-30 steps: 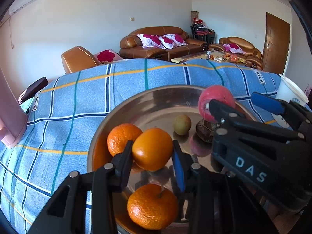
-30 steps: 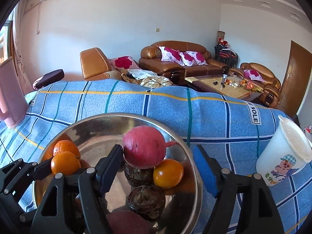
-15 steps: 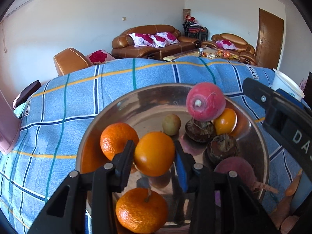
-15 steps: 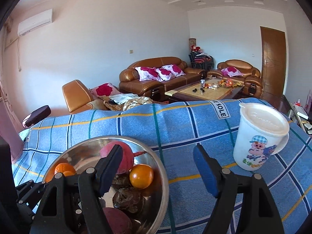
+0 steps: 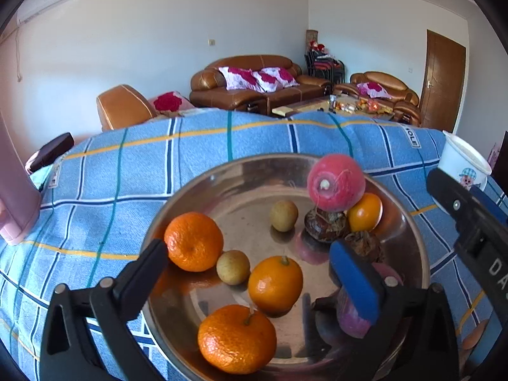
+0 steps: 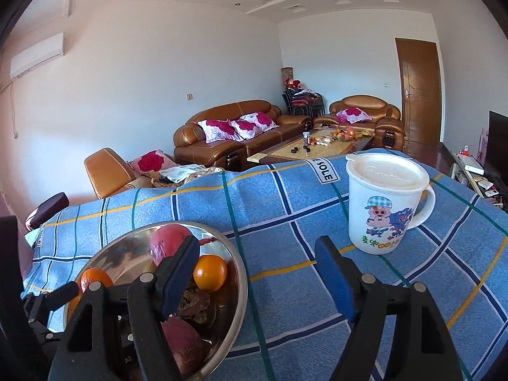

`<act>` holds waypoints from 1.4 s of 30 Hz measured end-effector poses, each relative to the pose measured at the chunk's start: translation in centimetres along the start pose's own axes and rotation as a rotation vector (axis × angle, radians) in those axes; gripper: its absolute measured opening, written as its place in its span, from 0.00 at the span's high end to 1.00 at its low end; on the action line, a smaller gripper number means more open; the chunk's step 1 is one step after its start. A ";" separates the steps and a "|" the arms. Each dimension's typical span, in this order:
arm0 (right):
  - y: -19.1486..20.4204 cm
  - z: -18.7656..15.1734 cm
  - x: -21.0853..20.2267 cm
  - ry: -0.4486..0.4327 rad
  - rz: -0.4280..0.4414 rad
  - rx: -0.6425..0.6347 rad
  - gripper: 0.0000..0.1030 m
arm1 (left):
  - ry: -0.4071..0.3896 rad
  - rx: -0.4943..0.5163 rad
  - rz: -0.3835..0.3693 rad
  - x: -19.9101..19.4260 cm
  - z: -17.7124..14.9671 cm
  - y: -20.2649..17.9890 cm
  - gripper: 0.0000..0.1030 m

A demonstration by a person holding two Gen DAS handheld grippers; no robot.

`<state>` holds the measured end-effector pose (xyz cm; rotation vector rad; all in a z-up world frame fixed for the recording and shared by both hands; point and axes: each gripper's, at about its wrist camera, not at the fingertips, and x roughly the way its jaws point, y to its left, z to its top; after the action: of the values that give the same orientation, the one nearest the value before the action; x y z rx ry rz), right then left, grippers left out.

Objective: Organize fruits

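Observation:
A steel bowl (image 5: 241, 171) on the blue plaid cloth holds several oranges, two small brown-green fruits, a pink round fruit (image 5: 336, 182) stacked on dark brown fruits, and a purple one. My left gripper (image 5: 250, 266) is open above the bowl, its jaws either side of an orange (image 5: 275, 284) that rests on the bowl floor. My right gripper (image 6: 254, 273) is open and empty, over the cloth just right of the bowl (image 6: 236, 304); its body also shows at the right edge of the left wrist view (image 5: 470, 222).
A white lidded mug with a pig cartoon (image 6: 385, 203) stands on the cloth to the right of the bowl. A pink object (image 5: 16, 197) sits at the far left. Sofas and a coffee table lie beyond the table edge.
My left gripper opened and let its orange down into the bowl. My right gripper let go of the pink fruit on the pile and drew back right, toward the mug.

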<state>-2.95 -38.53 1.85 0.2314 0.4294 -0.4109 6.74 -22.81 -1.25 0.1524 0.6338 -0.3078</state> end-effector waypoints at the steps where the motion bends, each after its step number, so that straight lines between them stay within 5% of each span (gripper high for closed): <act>1: 0.0 -0.1 -0.1 -0.001 0.001 -0.003 0.25 | -0.027 0.014 0.008 -0.5 0.0 -0.2 0.00; 12: 0.7 -0.4 -1.7 -0.123 0.081 -0.025 0.24 | -0.243 0.027 0.140 -4.7 -0.6 1.4 0.00; 18: 2.3 -0.8 -3.4 -0.204 0.081 -0.093 0.24 | -0.308 0.000 0.140 -6.5 -1.5 3.5 0.00; 42: 4.4 -4.0 -10.0 -0.279 0.064 -0.156 0.24 | -0.401 -0.017 0.088 -13.1 -6.0 6.7 0.00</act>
<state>-10.73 -30.07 3.38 0.0344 0.1778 -0.3394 -4.44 -11.99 2.18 0.0974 0.2316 -0.2387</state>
